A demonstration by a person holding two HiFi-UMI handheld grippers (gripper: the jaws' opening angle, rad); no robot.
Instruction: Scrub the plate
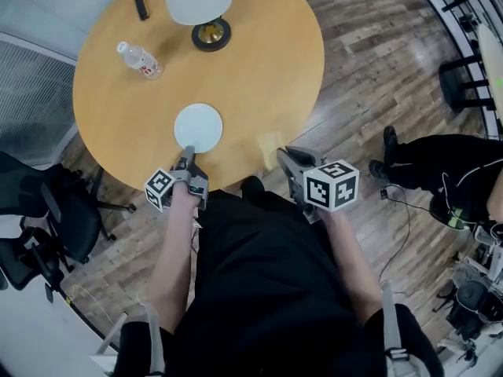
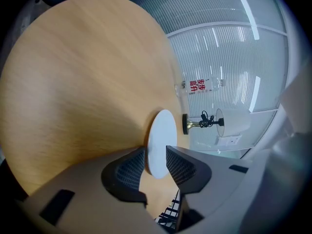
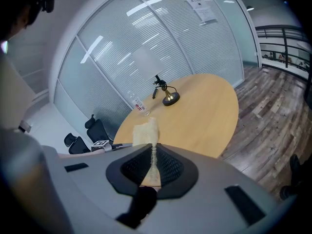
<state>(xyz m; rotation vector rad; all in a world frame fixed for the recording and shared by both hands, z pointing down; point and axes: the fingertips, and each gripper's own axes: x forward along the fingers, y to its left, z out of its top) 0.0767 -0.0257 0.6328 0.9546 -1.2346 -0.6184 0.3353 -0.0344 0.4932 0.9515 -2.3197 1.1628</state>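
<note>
Round tabletop point(image 1: 267, 69) bears the plate point(image 1: 198, 127) near its front edge. The left gripper point(image 1: 186, 157) has jaws half apart around the rim, probably to steady it, while the right gripper point(image 3: 152, 150) pinches a sponge point(image 3: 145, 129), ready for scrubbing.

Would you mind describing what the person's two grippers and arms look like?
The left gripper and right gripper share one design: a light grey moulded body, two black jaws with ribbed pads, and a white cube printed with black square markers. The forearms are bare, with no sleeves showing; the person wears black clothing, and grey straps sit near both elbows.
</note>
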